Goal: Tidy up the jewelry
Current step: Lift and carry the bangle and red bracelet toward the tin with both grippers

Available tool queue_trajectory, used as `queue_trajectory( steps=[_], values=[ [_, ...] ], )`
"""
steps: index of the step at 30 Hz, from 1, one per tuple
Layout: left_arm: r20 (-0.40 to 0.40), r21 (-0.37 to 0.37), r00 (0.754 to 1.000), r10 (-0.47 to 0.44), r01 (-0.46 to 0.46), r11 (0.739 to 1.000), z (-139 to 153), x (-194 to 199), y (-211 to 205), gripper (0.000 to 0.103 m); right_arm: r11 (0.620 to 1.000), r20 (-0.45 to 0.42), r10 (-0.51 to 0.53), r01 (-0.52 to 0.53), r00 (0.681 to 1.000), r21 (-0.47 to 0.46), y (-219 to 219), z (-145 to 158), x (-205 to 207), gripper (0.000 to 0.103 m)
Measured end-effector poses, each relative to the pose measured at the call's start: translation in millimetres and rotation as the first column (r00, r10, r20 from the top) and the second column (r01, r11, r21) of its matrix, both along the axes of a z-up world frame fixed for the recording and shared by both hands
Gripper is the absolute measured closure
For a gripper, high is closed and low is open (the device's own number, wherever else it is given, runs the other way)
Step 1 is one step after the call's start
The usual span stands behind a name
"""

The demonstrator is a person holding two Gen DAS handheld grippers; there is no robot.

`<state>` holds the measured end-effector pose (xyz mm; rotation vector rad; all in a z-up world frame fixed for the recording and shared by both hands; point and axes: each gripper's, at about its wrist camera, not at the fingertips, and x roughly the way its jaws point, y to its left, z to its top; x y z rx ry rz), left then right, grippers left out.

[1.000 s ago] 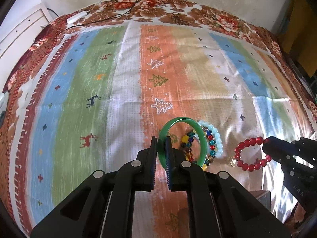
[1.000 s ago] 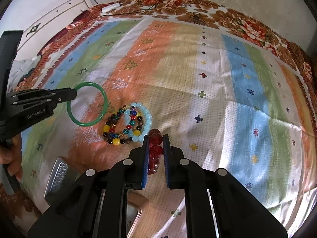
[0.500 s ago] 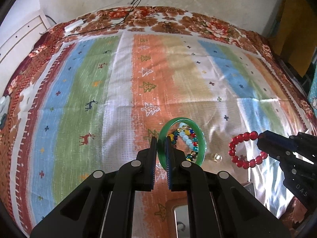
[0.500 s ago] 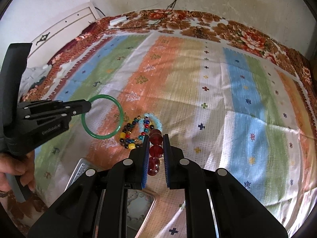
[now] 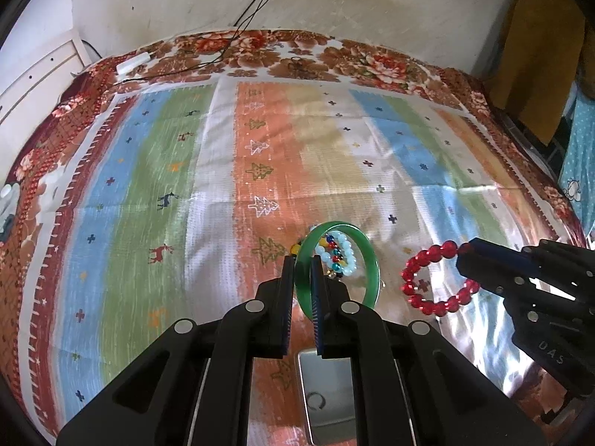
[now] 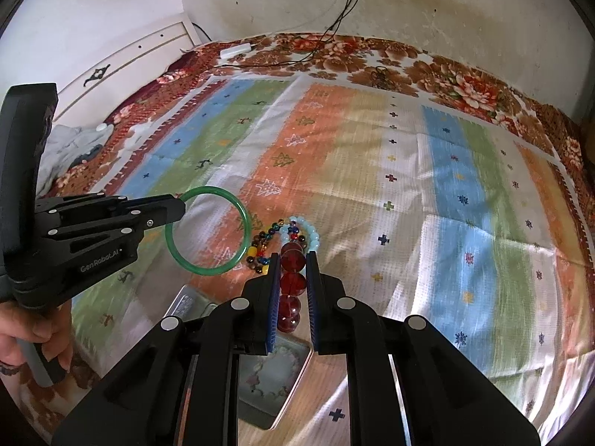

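**Two grippers each hold a bracelet above a striped bedspread**

Nearest the left wrist camera, at 6 o'clock, the left gripper [image 5: 302, 264] pinches the rim of a green bangle [image 5: 366, 260], which stands upright in the air. At 3 o'clock the right gripper [image 5: 465, 260] is clamped on a red bead bracelet [image 5: 427, 282], also lifted. Below the fingers, at 6 o'clock, lies an open metal tin [image 5: 327, 394]. Just beyond the bangle, two beaded bracelets [image 6: 293, 234], one multicoloured and one pale blue, rest together on the striped bedspread [image 5: 223, 171]. At 8 o'clock in the right wrist view, a hand [image 6: 33, 338] grips the left handle. Farthest, at 12 o'clock, cables [image 5: 256, 3] hang down the wall.
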<state>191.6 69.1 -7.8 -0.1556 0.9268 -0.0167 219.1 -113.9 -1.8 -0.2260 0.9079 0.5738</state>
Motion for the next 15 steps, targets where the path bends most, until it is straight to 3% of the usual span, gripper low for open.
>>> queue_trajectory(
  steps=[15],
  values=[
    [0.029,-0.009,0.999,-0.035,0.036,0.999,7.1,-42.1,-14.5,0.095,0.999,0.002,0.018,-0.018,1.0,0.028,-7.7,3.8,-42.8,0.089]
  ],
)
